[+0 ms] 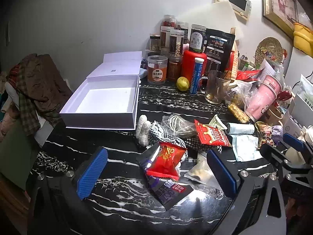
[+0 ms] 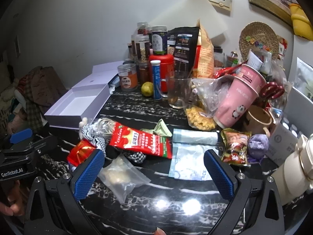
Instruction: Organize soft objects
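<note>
Both grippers' jaws apart over cluttered black marble table (image 1: pixel 121 193), white wall (image 1: pixel 88 19) behind.

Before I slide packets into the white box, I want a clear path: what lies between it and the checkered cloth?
In the left wrist view, only a white knitted piece beside the checkered cloth; otherwise bare tabletop up to the white box.

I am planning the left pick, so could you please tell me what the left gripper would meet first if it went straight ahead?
Most likely the small red snack packet lying between its open fingers, on top of a dark sachet. Depth is hard to judge through the fisheye.
</note>
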`<state>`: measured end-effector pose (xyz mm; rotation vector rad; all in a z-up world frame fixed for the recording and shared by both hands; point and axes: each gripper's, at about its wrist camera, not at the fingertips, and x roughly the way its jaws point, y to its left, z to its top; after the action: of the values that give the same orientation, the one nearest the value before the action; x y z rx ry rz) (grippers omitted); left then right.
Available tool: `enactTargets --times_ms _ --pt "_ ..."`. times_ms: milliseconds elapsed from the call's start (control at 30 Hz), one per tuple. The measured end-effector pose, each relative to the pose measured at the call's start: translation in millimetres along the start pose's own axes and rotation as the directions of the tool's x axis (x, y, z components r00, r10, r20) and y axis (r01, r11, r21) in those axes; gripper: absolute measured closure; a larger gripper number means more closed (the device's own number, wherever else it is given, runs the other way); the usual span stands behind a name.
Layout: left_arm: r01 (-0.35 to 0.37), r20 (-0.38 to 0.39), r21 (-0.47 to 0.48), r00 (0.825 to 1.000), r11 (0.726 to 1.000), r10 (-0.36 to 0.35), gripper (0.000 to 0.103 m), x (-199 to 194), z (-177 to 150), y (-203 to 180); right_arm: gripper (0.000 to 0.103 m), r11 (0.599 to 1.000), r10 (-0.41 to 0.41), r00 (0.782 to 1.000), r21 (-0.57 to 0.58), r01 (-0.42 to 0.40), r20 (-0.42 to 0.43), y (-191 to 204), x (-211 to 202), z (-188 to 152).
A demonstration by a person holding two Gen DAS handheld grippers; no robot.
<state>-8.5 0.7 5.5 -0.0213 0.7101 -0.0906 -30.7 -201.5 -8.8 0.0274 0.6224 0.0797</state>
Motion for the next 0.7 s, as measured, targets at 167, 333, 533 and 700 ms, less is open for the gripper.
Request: enactTargets --times_ms 167,333,533,700 --pt "0.003 0.009 0.012 1.0 1.0 -0.003 0.0 -2.0 2.3 -3.1 0.0 1.0 0.017 1.0 -0.022 -0.017 0.008 4.6 -0.1 1.6" --pt "0.011 0.015 0.019 1.0 1.0 -0.011 0.0 -2.2 2.8 -3.2 0.0 0.999 0.044 0.999 -0.012 -0.044 0.0 5.0 2.2 0.0" --pt "0.026 0.002 0.005 1.0 1.0 -0.026 0.0 1.1 -4.3 2.2 0.0 0.998 0.061 0.998 -0.004 -0.062 -0.023 1.5 8.9 -4.9" --pt "0.034 -0.031 -0.006 0.999 0.999 -0.034 0.0 7.3 -17.0 9.6 0.0 0.997 0.075 0.996 -0.012 -0.075 -0.052 1.0 17.1 -12.3"
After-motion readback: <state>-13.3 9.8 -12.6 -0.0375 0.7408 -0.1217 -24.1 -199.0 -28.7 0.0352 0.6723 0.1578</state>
